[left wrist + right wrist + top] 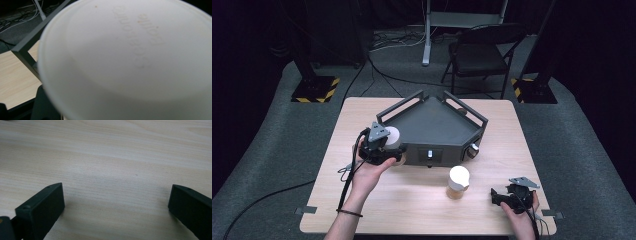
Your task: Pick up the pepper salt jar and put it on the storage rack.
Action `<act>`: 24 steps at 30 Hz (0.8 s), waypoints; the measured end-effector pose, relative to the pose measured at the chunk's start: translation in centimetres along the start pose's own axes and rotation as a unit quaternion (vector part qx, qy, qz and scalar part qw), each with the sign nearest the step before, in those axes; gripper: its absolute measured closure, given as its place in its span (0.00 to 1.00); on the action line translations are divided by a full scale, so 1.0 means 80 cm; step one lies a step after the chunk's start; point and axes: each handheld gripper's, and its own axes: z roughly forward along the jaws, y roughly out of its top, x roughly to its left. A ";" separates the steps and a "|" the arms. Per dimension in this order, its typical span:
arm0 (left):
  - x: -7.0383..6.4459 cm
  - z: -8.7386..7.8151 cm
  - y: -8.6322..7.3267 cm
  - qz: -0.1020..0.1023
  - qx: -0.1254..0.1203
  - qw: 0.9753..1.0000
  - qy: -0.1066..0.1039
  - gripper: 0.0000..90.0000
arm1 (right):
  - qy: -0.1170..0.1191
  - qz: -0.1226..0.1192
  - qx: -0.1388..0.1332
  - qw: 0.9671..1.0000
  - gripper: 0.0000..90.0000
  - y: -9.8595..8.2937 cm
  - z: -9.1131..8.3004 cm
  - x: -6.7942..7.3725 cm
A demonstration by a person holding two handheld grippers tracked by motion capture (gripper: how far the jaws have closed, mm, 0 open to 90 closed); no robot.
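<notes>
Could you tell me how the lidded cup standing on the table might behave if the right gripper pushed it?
The cup looks taller than wide, so a high push might tip it. Its amber contents suggest some weight, perhaps sloshing. The white lid may contain spills.

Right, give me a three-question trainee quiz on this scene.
1. True or false: the right gripper has its jaws apart over bare table.
2. What does the left gripper hold: A) a white-lidded container, B) a knob, C) a cable?
3. Where does the second lidded cup stand?

Key
1. True.
2. A, close beside the grey tray.
3. On the table, in front of the tray, between the two grippers.
</notes>
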 end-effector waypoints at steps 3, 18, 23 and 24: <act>0.002 -0.001 0.007 0.001 0.000 1.000 -0.001 0.38 | 0.000 0.000 0.000 1.000 0.00 0.000 0.000 0.000; 0.013 0.007 0.033 -0.005 -0.007 1.000 0.004 0.38 | 0.001 -0.001 0.000 1.000 0.00 0.000 0.000 0.000; 0.016 0.015 0.044 -0.006 -0.004 1.000 0.007 0.38 | 0.001 -0.001 0.000 1.000 0.00 0.000 0.000 0.000; 0.015 0.017 0.046 -0.006 -0.004 1.000 0.009 0.38 | 0.001 -0.001 0.000 1.000 0.00 0.000 0.000 0.000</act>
